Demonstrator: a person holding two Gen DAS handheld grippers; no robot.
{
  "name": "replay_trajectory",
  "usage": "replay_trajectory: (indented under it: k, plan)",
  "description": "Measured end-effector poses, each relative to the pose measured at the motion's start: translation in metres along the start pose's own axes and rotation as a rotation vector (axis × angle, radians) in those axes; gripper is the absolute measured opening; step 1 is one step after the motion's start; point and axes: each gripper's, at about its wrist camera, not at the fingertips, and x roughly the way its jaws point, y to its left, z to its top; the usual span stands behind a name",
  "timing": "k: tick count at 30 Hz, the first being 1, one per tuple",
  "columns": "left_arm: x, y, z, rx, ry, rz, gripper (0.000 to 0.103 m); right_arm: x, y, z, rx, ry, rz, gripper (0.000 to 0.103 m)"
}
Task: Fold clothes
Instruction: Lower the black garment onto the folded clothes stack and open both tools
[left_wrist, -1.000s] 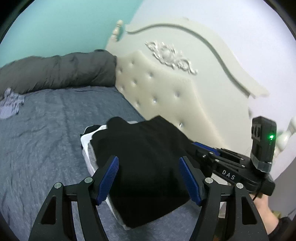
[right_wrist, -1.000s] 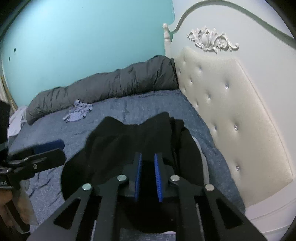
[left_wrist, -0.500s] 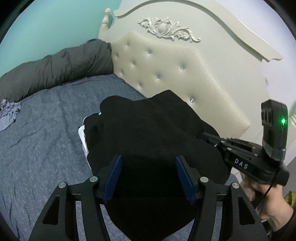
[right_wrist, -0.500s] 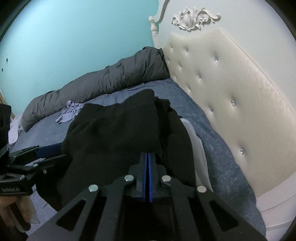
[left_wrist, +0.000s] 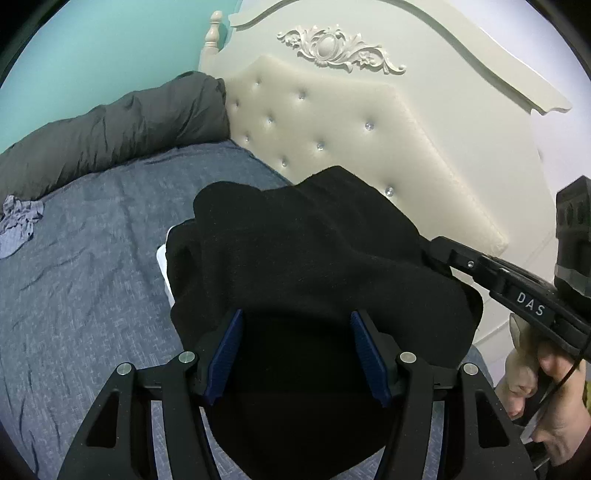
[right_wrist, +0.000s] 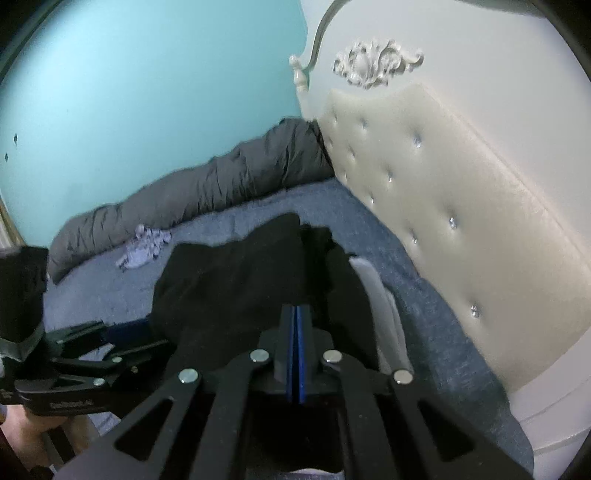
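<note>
A black garment (left_wrist: 306, 251) lies bunched on the blue-grey bed (left_wrist: 85, 295), over a white folded piece (left_wrist: 162, 258) near the headboard. My left gripper (left_wrist: 297, 350) is open, its blue pads wide apart with the garment's near edge draped over and between them. My right gripper (right_wrist: 295, 325) has its pads pressed together at the black garment (right_wrist: 240, 280). In the left wrist view its tip (left_wrist: 436, 251) meets the cloth's right edge. The white piece (right_wrist: 373, 284) shows to the right of the black cloth. The left gripper (right_wrist: 122, 332) reaches in from the left.
A cream tufted headboard (left_wrist: 351, 140) stands right behind the garment. A grey rolled duvet (left_wrist: 110, 129) lies along the teal wall, with a small crumpled grey cloth (left_wrist: 18, 225) beside it. A hand (left_wrist: 546, 387) holds the right gripper's handle.
The right gripper's pads went from slightly apart to shut on the black cloth. Both grippers moved closer to the garment, which now fills more of each view and sits higher.
</note>
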Motion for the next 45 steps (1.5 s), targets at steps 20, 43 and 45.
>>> replay_trajectory:
  k: [20, 43, 45]
  plan:
    - [-0.033, -0.006, 0.003, 0.004, -0.027, 0.034, 0.064, -0.032, -0.009, -0.009, 0.1, -0.051, -0.019, 0.0]
    - [-0.151, -0.025, -0.019, 0.046, -0.1, 0.04, 0.072, -0.124, 0.036, -0.027, 0.13, -0.126, -0.031, 0.001]
    - [-0.162, -0.027, -0.022, 0.051, -0.11, 0.042, 0.077, -0.133, 0.043, -0.031, 0.126, -0.132, -0.038, 0.001]
